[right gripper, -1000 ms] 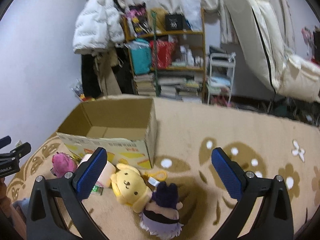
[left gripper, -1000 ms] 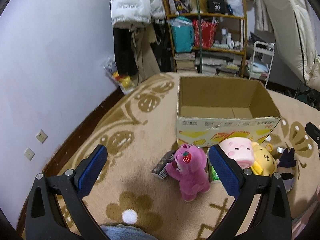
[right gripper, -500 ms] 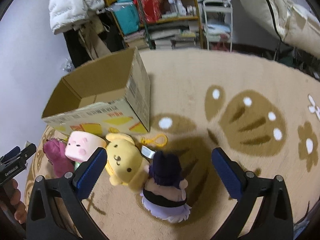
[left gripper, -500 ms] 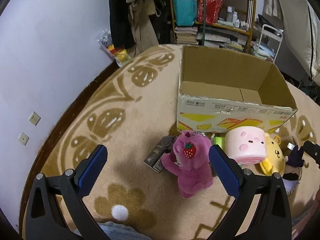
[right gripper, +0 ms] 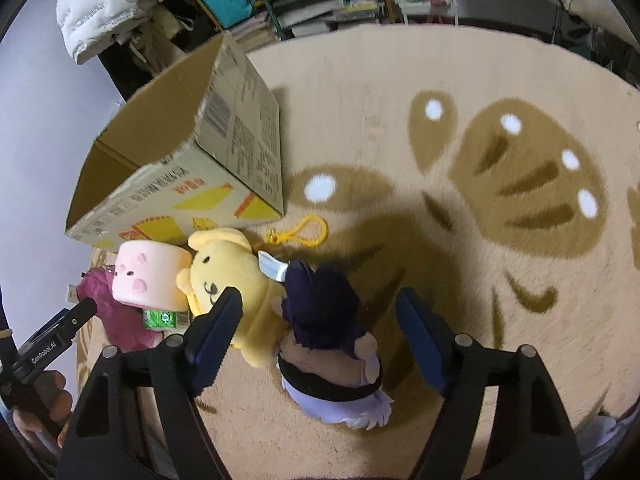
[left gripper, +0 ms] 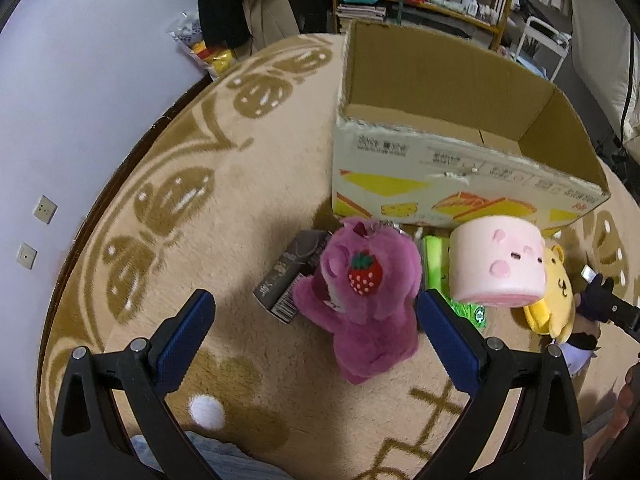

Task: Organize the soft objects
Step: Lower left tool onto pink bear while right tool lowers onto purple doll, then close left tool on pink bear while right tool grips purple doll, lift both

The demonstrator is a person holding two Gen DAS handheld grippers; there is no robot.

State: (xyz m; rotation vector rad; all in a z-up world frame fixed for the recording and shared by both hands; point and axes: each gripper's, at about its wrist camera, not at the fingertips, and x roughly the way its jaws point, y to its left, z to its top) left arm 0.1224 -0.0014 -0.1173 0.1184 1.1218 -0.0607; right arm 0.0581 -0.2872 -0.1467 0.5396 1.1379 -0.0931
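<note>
The right tongs [right gripper: 318, 330], just narrowing, straddle the dark-haired doll [right gripper: 328, 320] without touching; the left tongs [left gripper: 316, 320] gape above the purple bear [left gripper: 368, 300], gripping nothing.

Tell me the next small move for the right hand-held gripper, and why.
Probably ease the right hand-held gripper further down, then close on the purple-haired doll. The doll stands between its fingers, which have just been closing but do not yet press it. The open cardboard box waits beside the toys.
</note>
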